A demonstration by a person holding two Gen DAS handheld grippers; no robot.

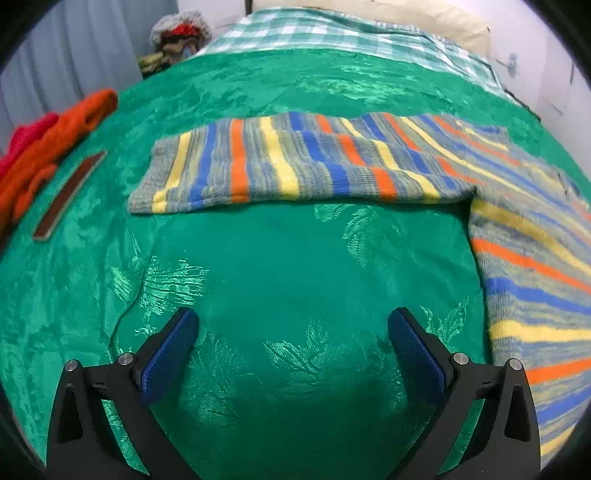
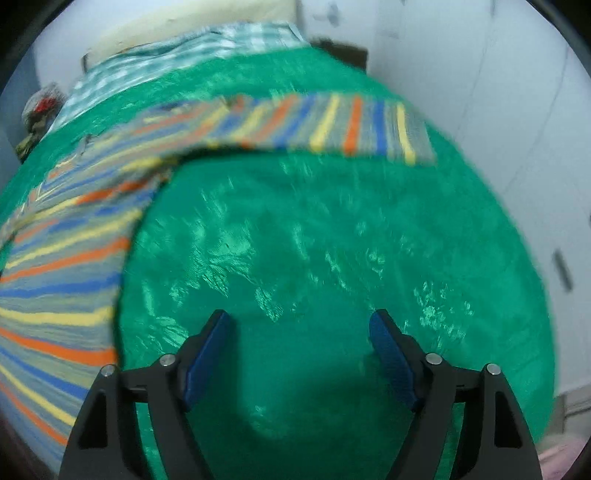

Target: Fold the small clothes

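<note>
A striped knit sweater in grey, blue, orange and yellow lies spread flat on a green bedspread. In the left wrist view one sleeve stretches left ahead of me and the body runs down the right edge. My left gripper is open and empty, hovering over bare bedspread in front of the sleeve. In the right wrist view the sweater fills the left side and its other sleeve stretches right. My right gripper is open and empty over the bedspread.
Orange and red garments lie at the bed's left edge beside a flat brown slab. A checked blanket and pillow lie at the head. A white wall borders the bed's right side.
</note>
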